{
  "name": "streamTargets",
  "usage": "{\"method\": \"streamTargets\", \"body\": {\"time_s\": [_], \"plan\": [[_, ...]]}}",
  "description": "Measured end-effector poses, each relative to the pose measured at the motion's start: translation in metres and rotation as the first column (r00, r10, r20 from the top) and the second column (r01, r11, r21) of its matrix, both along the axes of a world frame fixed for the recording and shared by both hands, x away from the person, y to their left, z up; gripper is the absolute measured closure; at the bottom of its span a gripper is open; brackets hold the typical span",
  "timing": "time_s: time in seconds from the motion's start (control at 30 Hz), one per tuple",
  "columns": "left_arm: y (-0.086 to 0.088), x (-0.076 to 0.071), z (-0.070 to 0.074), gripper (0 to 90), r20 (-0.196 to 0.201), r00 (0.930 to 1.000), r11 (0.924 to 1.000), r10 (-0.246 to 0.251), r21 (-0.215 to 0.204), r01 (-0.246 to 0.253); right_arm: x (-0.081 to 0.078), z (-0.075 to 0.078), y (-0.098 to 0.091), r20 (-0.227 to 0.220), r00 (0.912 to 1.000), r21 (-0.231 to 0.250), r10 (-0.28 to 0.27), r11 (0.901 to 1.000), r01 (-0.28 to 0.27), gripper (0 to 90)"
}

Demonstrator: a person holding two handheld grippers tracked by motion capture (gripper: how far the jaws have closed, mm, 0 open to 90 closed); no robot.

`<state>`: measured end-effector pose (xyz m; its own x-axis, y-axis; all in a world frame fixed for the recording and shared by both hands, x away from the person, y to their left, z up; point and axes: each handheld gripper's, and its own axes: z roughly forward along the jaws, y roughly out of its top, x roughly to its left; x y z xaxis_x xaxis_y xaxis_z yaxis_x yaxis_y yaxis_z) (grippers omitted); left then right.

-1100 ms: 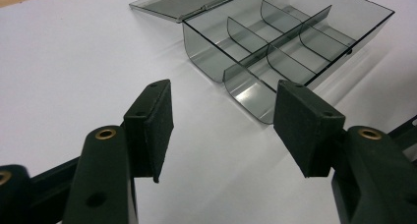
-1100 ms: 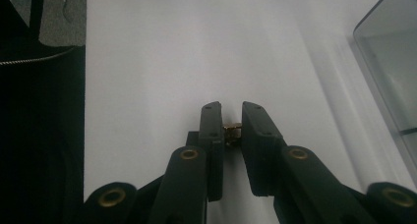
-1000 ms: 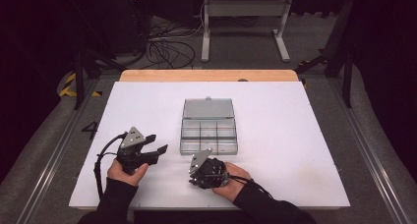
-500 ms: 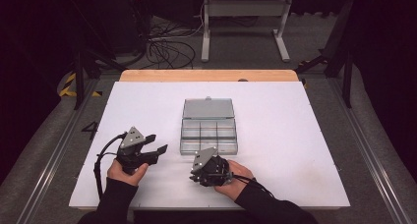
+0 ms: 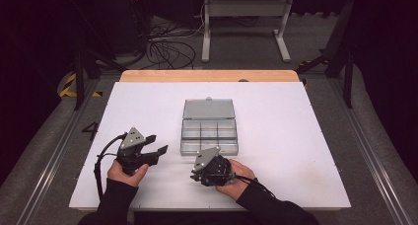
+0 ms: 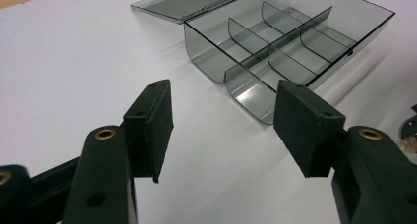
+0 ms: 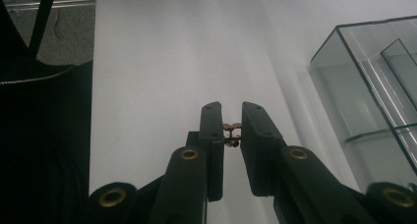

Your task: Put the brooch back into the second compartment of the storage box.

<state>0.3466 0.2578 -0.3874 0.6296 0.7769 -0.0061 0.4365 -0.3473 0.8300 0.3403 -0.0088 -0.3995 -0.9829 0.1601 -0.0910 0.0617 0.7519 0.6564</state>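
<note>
Right gripper point(image 7: 231, 117) fingers pinched on a small brass piece point(image 7: 231, 133), just beside the open clear organizer box point(image 5: 209, 131). Left gripper point(image 6: 223, 121) fingers wide, empty, near box. No readable writing.

Glossy clear-plastic box point(image 5: 209, 132) (matt tabletop point(image 5: 296, 136))

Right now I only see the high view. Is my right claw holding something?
Observer: Yes. The right claw pinches a tiny gold-coloured piece between its pads.
Operator: Does my left claw have anything?
Observer: No. The left claw stands open over bare table, with nothing between its pads.
Operator: Is there stuff in the box?
Observer: Up close, the sections of the clear box that I can see look empty.
</note>
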Motion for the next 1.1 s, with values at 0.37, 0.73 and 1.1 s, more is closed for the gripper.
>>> {"method": "streamTargets", "body": {"time_s": [0.37, 0.73, 1.1], "plan": [[0.0, 0.0, 0.0, 40.5, 0.0, 1.0, 1.0, 0.0, -0.002, 0.0, 0.002, 0.012, -0.001, 0.023, 0.9997, 0.019, -0.008, 0.9998, 0.008, 80.1], [0.0, 0.0, 0.0, 40.5, -0.003, 1.0, 1.0, -0.002, 0.001, 0.002, 0.015, 0.029, -0.007, 0.046, 0.9979, 0.04, -0.046, 0.9982, 0.045, 80.1], [0.0, 0.0, 0.0, 40.5, 0.001, 1.0, 1.0, 0.002, -0.001, -0.002, 0.028, 0.039, -0.012, 0.066, 0.9945, 0.054, -0.081, 0.9955, 0.078, 80.1]]}}
